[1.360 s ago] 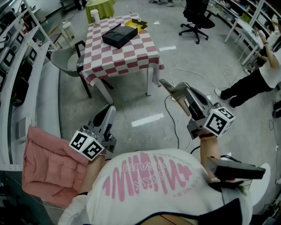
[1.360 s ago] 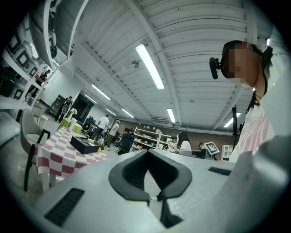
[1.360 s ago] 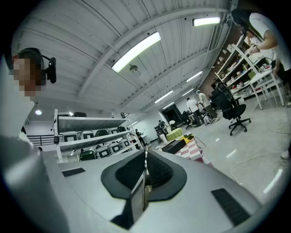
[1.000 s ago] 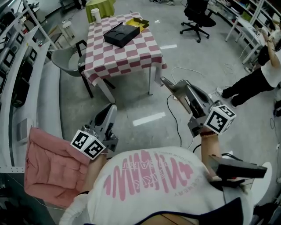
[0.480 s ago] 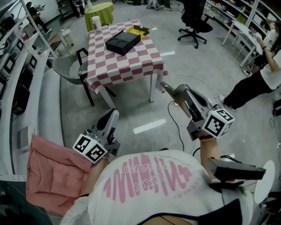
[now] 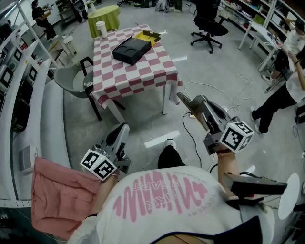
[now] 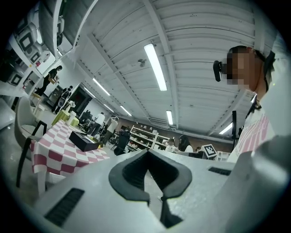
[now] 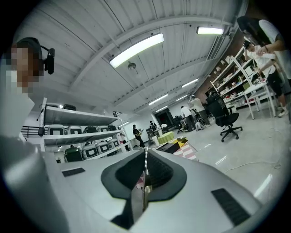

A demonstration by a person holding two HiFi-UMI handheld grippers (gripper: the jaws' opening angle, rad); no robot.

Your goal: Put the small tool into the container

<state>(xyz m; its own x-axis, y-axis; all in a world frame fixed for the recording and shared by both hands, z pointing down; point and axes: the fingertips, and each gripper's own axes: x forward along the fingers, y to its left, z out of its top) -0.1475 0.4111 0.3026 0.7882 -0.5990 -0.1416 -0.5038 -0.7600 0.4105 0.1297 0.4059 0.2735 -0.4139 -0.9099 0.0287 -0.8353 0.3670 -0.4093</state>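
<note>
A table with a red-and-white checked cloth (image 6: 138, 66) stands ahead of me on the grey floor. On it lie a flat black case (image 6: 128, 50) and an open yellow box (image 6: 148, 36). I can make out no small tool at this distance. My left gripper (image 6: 123, 127) is low on the left, well short of the table, and points at it. Its jaws are together with nothing between them (image 7: 146, 152). My right gripper (image 6: 180, 97) is further forward, off the table's right corner, shut and empty (image 8: 145, 154).
A grey chair (image 6: 70, 78) stands at the table's left. A cable (image 6: 202, 88) trails over the floor on the right, near a standing person (image 6: 281, 95). Behind are an office chair (image 6: 209, 21) and a green round table (image 6: 104, 13). A pink cushion (image 6: 57, 190) lies lower left.
The table has come a little nearer and lower in the head view. A shoe now shows on the floor between the grippers. Both grippers stay shut and have barely shifted.
</note>
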